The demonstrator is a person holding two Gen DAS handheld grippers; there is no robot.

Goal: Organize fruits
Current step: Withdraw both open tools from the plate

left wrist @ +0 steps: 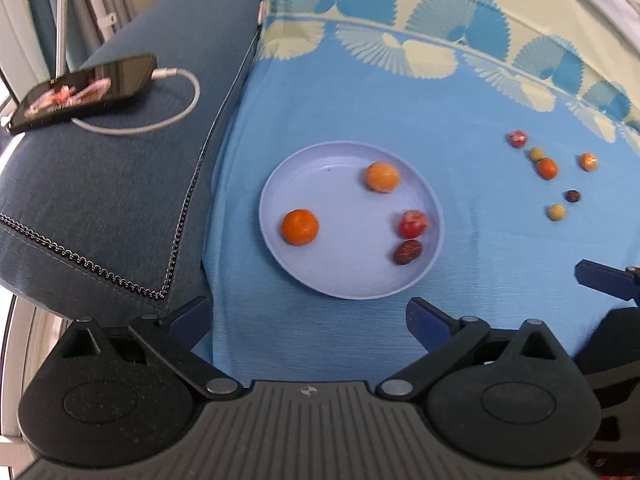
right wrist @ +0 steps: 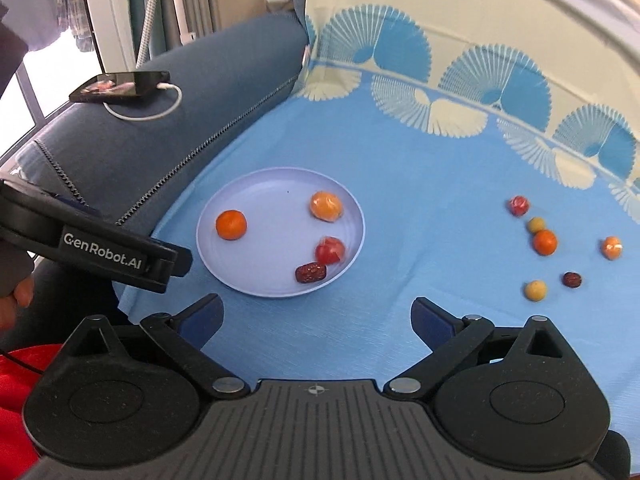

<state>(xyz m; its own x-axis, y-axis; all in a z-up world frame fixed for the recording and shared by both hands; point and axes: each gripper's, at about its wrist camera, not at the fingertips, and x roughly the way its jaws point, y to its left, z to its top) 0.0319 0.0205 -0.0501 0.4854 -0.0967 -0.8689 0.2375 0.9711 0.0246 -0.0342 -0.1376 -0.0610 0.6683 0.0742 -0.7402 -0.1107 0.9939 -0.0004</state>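
A lilac plate (left wrist: pixel 320 272) (right wrist: pixel 244 280) lies on the blue cloth. In it sit an orange tangerine (left wrist: pixel 300 227) (right wrist: pixel 231 224), a paler wrapped orange fruit (left wrist: pixel 382 176) (right wrist: pixel 326 206), a red wrapped fruit (left wrist: pixel 413 224) (right wrist: pixel 329 250) and a dark red date (left wrist: pixel 407 252) (right wrist: pixel 311 273). Several small fruits (left wrist: pixel 547 168) (right wrist: pixel 545 242) lie loose on the cloth to the right. My left gripper (left wrist: pixel 308 320) hangs open and empty, short of the plate's near rim. My right gripper (right wrist: pixel 318 320) is also open and empty, near the plate's lower right.
A dark blue cushion (left wrist: pixel 100 200) (right wrist: pixel 224 64) borders the cloth on the left, with a phone (left wrist: pixel 84 92) (right wrist: pixel 120 87) and white cable on it. The left gripper's body (right wrist: pixel 100 256) shows at the left of the right wrist view, a hand (right wrist: pixel 16 300) below it.
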